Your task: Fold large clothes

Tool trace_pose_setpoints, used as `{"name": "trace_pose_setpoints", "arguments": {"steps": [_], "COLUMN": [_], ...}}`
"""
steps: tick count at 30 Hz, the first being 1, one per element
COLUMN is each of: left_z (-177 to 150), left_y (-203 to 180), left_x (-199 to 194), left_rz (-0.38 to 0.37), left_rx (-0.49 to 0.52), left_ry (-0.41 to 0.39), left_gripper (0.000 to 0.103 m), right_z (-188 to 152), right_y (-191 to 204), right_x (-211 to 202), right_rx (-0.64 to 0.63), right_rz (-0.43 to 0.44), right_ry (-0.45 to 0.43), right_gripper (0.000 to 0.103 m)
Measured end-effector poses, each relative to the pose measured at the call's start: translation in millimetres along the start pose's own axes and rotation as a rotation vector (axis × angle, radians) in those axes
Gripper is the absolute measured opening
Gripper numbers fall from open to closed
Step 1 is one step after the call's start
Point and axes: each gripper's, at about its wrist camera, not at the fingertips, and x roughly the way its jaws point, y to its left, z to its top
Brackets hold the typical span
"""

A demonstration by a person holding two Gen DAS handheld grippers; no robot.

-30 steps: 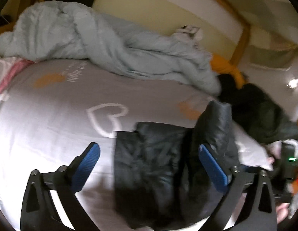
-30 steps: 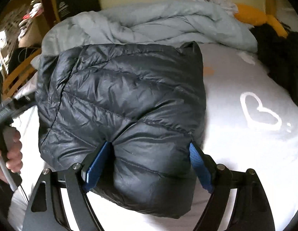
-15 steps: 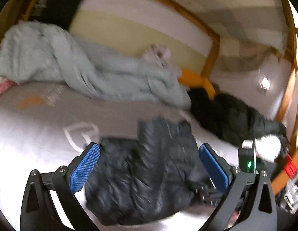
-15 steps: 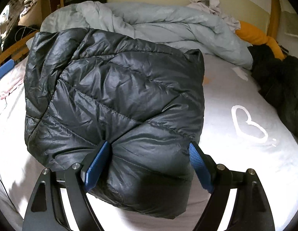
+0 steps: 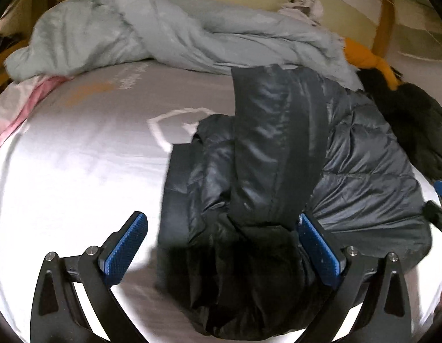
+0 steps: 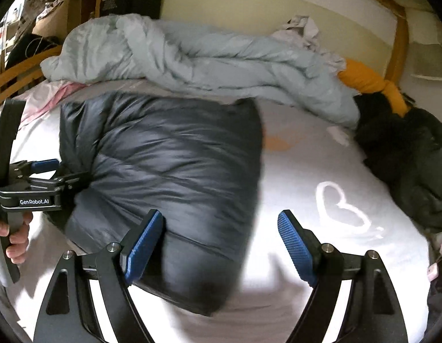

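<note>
Glossy quilted jacket (image 6: 169, 171) on smooth cloth sheet (image 6: 321, 157); fingers (image 6: 143, 243) ribbed.

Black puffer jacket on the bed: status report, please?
Both grippers, left and right, jaws open. Puffer jacket folded on bed sheet. Blue duvet bunched behind, not blocking.

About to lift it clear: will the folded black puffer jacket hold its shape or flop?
The puffer jacket looks puffy and quilted, so probably light but springy, apt to unfold. Its shiny shell suggests it may slip between the pads. The loose flap would likely droop.
</note>
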Motion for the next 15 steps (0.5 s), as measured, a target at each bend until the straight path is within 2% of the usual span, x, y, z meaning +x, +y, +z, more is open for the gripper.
{"name": "trace_pose_setpoints", "arguments": {"steps": [2,4,6,9,10,15], "left_z": [-2,-8,-14,-26,-28,-29], "left_y": [11,19,30,52,57,49], "left_x": [5,7,13,31,33,29], "left_rz": [-0.027,-0.086,-0.173,-0.35,-0.381,-0.4], "left_rx": [-0.051,-0.098,-0.171,-0.358,-0.391,-0.359], "left_ry": [0.026,0.057,0.098,0.193,0.203,0.203], "left_gripper": [0.103,0.103,0.103,0.103,0.103,0.103], "right_z": [2,4,5,4,4,-1], "right_y": [-12,-23,-31,-39,-40,-37], "right_x": [0,2,6,12,15,38], "right_rx": [0.052,0.111,0.169,0.242,0.258,0.297], "right_rz": [0.019,0.054,0.103,0.178,0.201,0.258], "right_ry": [0.004,0.012,0.023,0.032,0.037,0.105], "right_gripper": [0.084,0.084,0.084,0.084,0.084,0.085]}}
